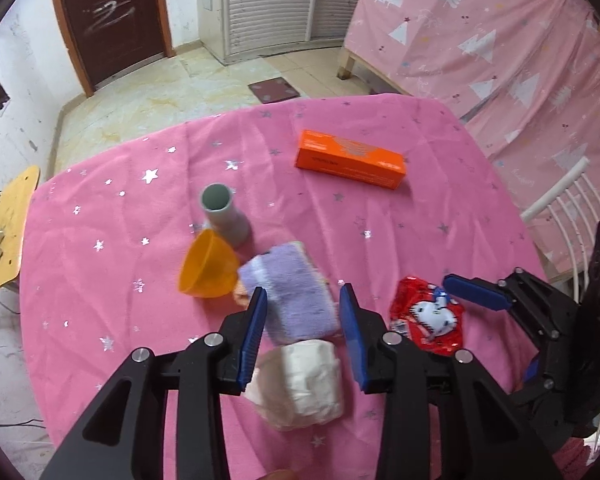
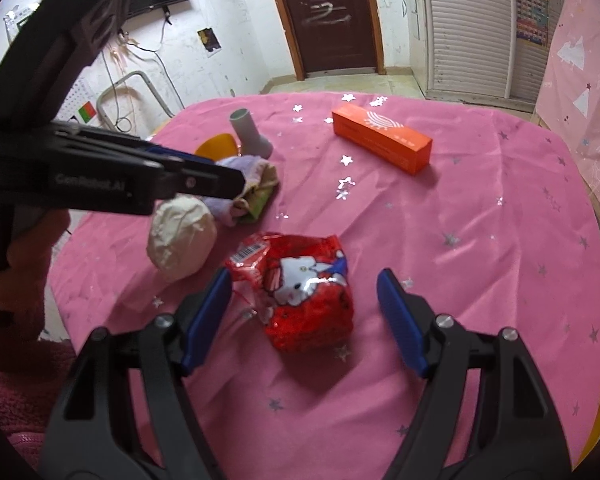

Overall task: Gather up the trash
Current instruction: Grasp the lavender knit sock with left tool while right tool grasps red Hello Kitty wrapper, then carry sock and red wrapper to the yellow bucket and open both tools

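Your left gripper, fingers part-open, nothing held, straddles the white paper wad, lower centre; right gripper, wide open, empty, brackets the red wrapper for pickup.

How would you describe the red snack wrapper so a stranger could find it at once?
Start at the round table under the pink star-print cloth. Near its front edge, right of the crumpled white paper wad, lies the red snack wrapper. It alone is shiny red foil, with a white cartoon cat and a barcode.
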